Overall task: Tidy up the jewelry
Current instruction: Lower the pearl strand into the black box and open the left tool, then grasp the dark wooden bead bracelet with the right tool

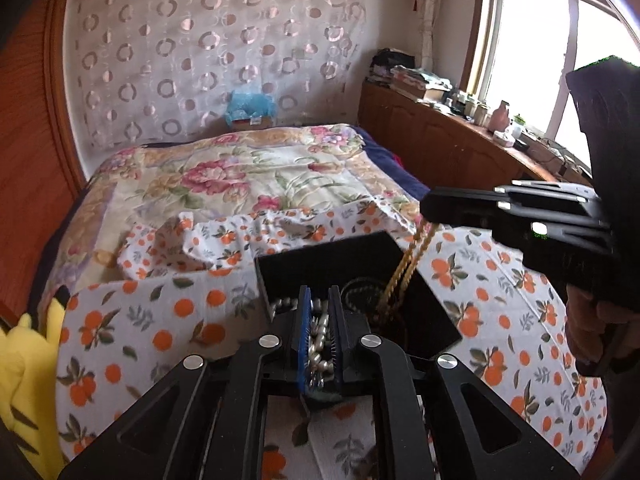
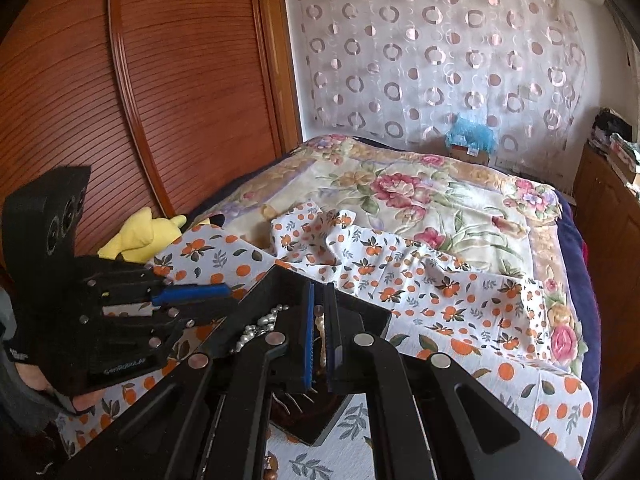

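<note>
An open black jewelry box [image 1: 320,264] sits on an orange-print cloth on the bed. My left gripper [image 1: 318,294] is over the box's near edge, shut on a strand of white pearls [image 1: 320,340] that runs between its blue pads. My right gripper [image 1: 426,206] comes in from the right, above the box, shut on a twisted gold chain [image 1: 408,264] that hangs down into the box. In the right wrist view, my right gripper [image 2: 320,286] points into the box [image 2: 256,296], the chain [image 2: 320,324] shows between its pads, pearls [image 2: 260,326] lie inside, and the left gripper [image 2: 228,292] enters from the left.
The orange-print cloth [image 1: 160,312] covers the near part of a floral quilt [image 1: 240,168]. A yellow plush toy [image 2: 144,232] lies at the bed's left edge beside a wooden wardrobe [image 2: 160,100]. A cluttered wooden cabinet [image 1: 460,136] runs under the window on the right.
</note>
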